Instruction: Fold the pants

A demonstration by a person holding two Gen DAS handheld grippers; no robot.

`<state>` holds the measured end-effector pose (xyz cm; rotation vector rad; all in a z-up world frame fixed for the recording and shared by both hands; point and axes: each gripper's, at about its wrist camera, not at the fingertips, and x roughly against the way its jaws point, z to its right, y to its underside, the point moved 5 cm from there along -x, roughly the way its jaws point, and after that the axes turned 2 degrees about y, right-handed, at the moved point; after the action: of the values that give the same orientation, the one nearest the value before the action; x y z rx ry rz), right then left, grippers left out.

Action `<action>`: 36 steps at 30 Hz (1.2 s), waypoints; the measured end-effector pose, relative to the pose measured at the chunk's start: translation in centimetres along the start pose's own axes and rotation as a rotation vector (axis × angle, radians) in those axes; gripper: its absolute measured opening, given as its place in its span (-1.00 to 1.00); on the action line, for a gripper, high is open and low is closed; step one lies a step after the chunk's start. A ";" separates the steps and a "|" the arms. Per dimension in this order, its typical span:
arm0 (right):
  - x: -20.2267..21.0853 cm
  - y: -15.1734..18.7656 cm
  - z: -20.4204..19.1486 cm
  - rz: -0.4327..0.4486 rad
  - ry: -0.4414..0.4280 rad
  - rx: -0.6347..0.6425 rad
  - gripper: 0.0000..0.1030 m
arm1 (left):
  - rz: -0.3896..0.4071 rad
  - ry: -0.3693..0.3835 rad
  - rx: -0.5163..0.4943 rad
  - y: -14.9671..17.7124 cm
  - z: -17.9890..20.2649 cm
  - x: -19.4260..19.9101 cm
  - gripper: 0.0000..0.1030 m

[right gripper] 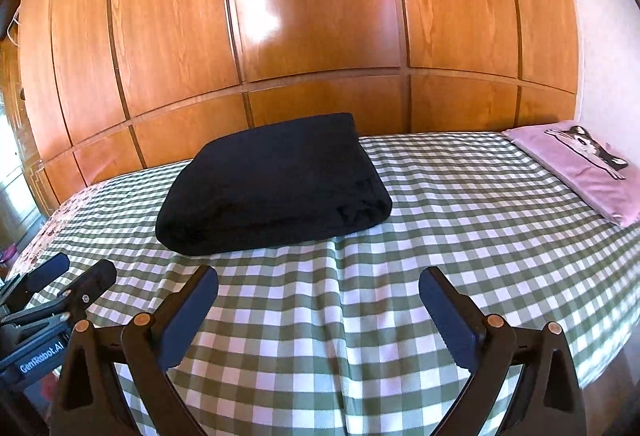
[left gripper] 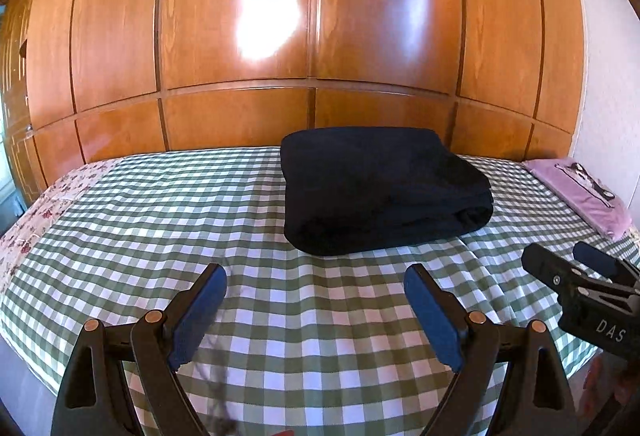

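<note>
Nearest you, you are holding your left gripper (left gripper: 316, 286) and your right gripper (right gripper: 318, 290) low over the near edge of the bed (right gripper: 460, 203), fingers spread wide apart and gripping nothing, likely because the work looks finished. Beyond them, the dark pants (right gripper: 276, 183) are lying folded into a thick, compact rectangle on the green checked bedcover (left gripper: 168, 203), clear of both grippers. Farther right, a folded lilac T-shirt (right gripper: 588, 171) with an animal print is resting by the wall. Behind everything, the wooden wardrobe (left gripper: 312, 15) is closing off the view.
</note>
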<state>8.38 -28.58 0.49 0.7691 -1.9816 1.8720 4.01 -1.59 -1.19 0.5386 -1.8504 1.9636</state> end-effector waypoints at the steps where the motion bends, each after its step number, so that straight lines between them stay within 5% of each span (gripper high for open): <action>1: 0.0 -0.1 0.0 0.001 0.003 0.000 0.96 | 0.001 -0.001 -0.001 -0.1 0.0 0.0 0.79; 36: -0.2 0.2 -0.6 0.005 0.004 0.018 0.96 | 0.002 -0.016 0.044 -0.4 -1.2 0.0 0.79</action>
<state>8.37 -27.93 0.27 0.7659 -1.9682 1.8956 4.25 -0.33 -0.91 0.5674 -1.8225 2.0111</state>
